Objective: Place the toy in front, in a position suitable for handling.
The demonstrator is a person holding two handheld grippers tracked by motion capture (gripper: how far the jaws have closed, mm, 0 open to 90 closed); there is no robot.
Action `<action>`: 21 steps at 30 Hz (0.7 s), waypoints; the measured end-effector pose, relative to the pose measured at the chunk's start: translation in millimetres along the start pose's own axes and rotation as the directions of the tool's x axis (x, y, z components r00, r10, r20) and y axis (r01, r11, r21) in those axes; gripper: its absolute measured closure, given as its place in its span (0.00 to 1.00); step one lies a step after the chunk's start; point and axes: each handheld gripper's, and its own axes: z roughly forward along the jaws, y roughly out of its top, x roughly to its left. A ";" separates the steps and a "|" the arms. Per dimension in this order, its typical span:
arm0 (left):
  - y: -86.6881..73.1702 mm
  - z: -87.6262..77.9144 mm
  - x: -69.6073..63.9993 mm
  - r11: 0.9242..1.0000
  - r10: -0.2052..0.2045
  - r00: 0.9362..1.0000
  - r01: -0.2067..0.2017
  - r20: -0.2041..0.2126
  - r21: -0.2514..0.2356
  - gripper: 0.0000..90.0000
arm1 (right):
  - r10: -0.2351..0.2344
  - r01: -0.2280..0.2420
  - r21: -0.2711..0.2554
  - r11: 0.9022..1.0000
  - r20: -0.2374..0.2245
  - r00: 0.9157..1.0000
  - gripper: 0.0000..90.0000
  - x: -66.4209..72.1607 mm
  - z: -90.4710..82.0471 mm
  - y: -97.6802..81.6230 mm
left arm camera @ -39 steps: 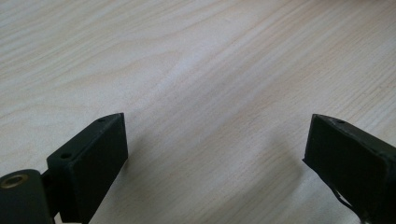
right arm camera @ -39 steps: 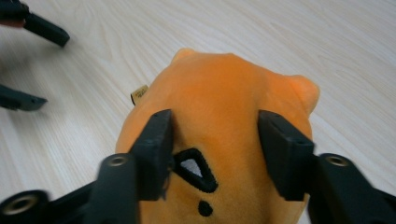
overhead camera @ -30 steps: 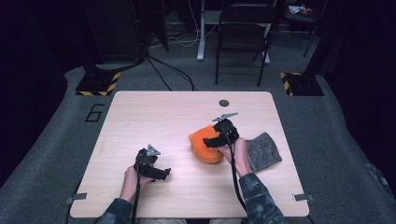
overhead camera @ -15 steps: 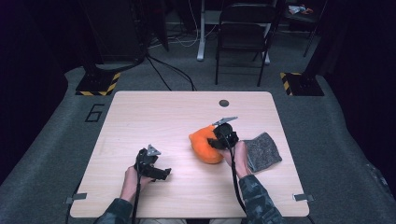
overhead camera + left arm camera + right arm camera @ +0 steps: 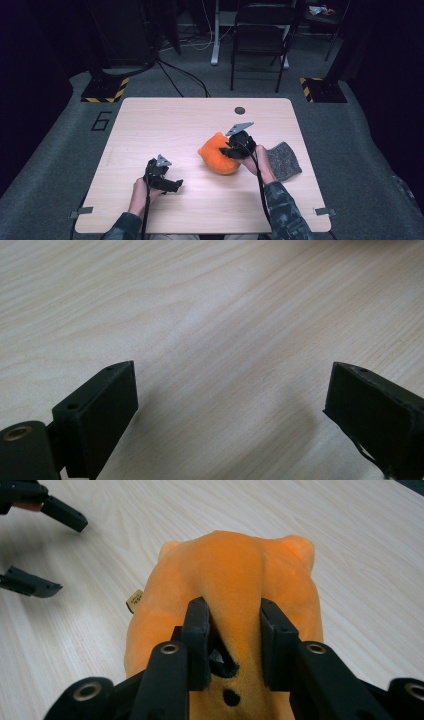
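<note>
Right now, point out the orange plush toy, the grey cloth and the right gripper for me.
orange plush toy [image 5: 215, 152], high view, on its bare left side.
grey cloth [image 5: 285, 160], high view, on its middle.
right gripper [image 5: 234, 615], right gripper view, midway between the fingertips pinching the plush.

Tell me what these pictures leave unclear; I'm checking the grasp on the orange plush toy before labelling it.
- Orange plush toy: its underside and far side are hidden by its own body in the right gripper view; in the high view the right hand-held gripper covers part of it.
- Small tag on the toy: too small to read.
- Grey cloth: its near corner is hidden by the person's right hand in the high view.
- Left hand-held gripper: its body is cut off by the bottom edge.
</note>
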 end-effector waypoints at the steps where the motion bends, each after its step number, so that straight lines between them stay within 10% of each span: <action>1: 0.0 0.1 0.1 1.000 0.001 1.000 -0.001 0.000 0.001 0.07 | -0.022 0.022 0.006 1.000 0.002 1.000 0.75 -1.6 1.8 -0.1; 10: 0.1 0.2 -0.3 1.000 0.003 1.000 -0.003 0.000 0.006 0.07 | 0.101 -0.101 0.005 0.995 0.035 0.994 0.40 -5.6 -0.6 -3.5; 17: 0.3 0.7 -0.7 1.000 0.004 1.000 -0.004 0.001 0.012 0.07 | 0.300 -0.299 -0.026 0.954 0.112 0.947 0.23 4.2 -8.4 2.4; 21: 0.4 0.2 -0.8 1.000 0.004 1.000 -0.004 0.002 0.014 0.07 | 0.329 -0.335 0.015 0.942 0.147 0.933 0.26 10.1 3.0 2.8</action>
